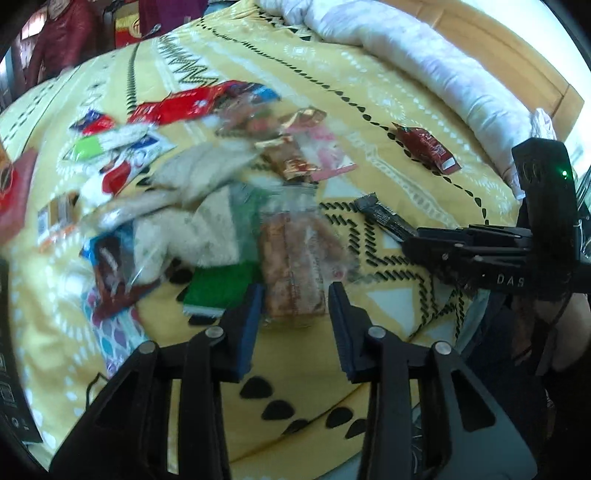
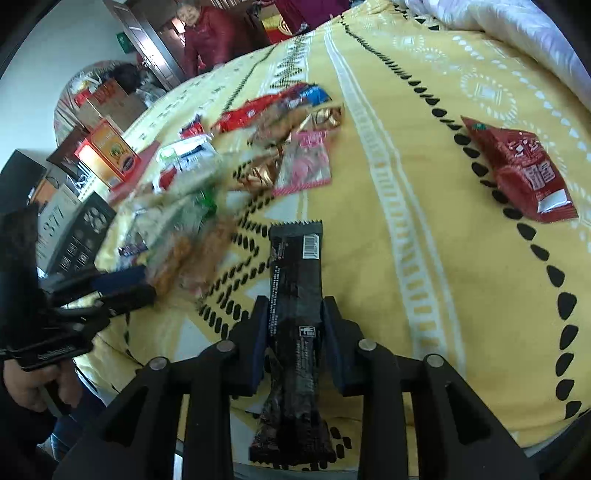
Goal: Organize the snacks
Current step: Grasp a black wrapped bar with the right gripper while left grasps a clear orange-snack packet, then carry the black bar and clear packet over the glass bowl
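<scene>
A loose pile of snack packets (image 1: 177,184) lies on a yellow patterned bedspread (image 1: 388,110). My left gripper (image 1: 296,291) is at the pile's near edge, its blue pads pressed on both sides of a clear packet of orange-brown snacks (image 1: 295,266). In the right wrist view that left gripper (image 2: 146,282) holds the same blurred orange packet (image 2: 184,258). My right gripper (image 2: 294,301) is shut on a long black bar wrapper (image 2: 295,266), which sticks out past the fingers both ways. From the left wrist view the right gripper (image 1: 412,240) comes in from the right with the black bar (image 1: 384,218).
A dark red packet (image 2: 517,170) lies alone on the bedspread, right of the pile. A white duvet (image 1: 424,62) is rolled along the far edge. Boxes (image 2: 107,151) and a black carton (image 2: 81,236) stand beside the bed. A person in a red jacket (image 2: 207,33) stands beyond it.
</scene>
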Demonstrator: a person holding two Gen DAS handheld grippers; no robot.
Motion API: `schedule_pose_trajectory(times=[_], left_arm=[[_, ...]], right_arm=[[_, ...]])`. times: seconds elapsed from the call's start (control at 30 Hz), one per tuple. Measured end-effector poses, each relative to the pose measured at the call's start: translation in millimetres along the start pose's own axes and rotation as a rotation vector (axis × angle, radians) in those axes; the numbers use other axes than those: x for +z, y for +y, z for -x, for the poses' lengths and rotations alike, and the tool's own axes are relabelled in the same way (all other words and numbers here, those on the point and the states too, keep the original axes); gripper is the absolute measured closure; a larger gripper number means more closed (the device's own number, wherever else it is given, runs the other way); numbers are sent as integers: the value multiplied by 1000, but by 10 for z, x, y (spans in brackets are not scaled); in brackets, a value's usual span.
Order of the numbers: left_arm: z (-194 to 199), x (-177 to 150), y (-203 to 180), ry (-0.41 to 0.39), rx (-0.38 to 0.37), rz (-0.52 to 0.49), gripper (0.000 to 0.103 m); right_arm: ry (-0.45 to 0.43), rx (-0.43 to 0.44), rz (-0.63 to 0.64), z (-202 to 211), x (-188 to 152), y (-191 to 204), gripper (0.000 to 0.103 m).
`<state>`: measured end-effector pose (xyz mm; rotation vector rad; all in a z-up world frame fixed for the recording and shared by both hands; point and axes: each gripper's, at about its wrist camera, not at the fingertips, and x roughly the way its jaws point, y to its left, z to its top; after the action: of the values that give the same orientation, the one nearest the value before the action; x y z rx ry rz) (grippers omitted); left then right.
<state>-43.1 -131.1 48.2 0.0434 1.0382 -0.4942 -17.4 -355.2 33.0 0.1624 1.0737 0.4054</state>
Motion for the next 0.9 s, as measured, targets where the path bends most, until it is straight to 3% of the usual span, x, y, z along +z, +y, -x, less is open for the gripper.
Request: schedule_pose_trajectory(times=[0.1,0.2,0.27,0.3,0.37,0.4,0.53,0.7,0.9], left_arm=[[-115,15,-2,14,35,15,61],[-141,56,31,1,49,42,53],[-138,76,38,-3,41,42,52],[-165,96,47,2,33,42,53],[-192,98,76,7,22,50,56],[-191,93,82,6,27,51,67],[-111,47,83,-10,26,52,69],[300,85,-1,-115,34,21,69],[1189,238,185,-312,66,56,69]], right_arm=[[0,-16,6,-35,15,7,61],[6,-32,26,-85,49,34,59],[13,-31,42,-107,60,46,57],[13,-26,46,-120,59,44,58],[5,-22,38,-125,49,7,70],[1,-18,31,-118,39,-15,73],[-41,-6,9,3,-2,-41,75],[-113,3,22,247,73,50,75],[-210,14,92,681,387,383,75]])
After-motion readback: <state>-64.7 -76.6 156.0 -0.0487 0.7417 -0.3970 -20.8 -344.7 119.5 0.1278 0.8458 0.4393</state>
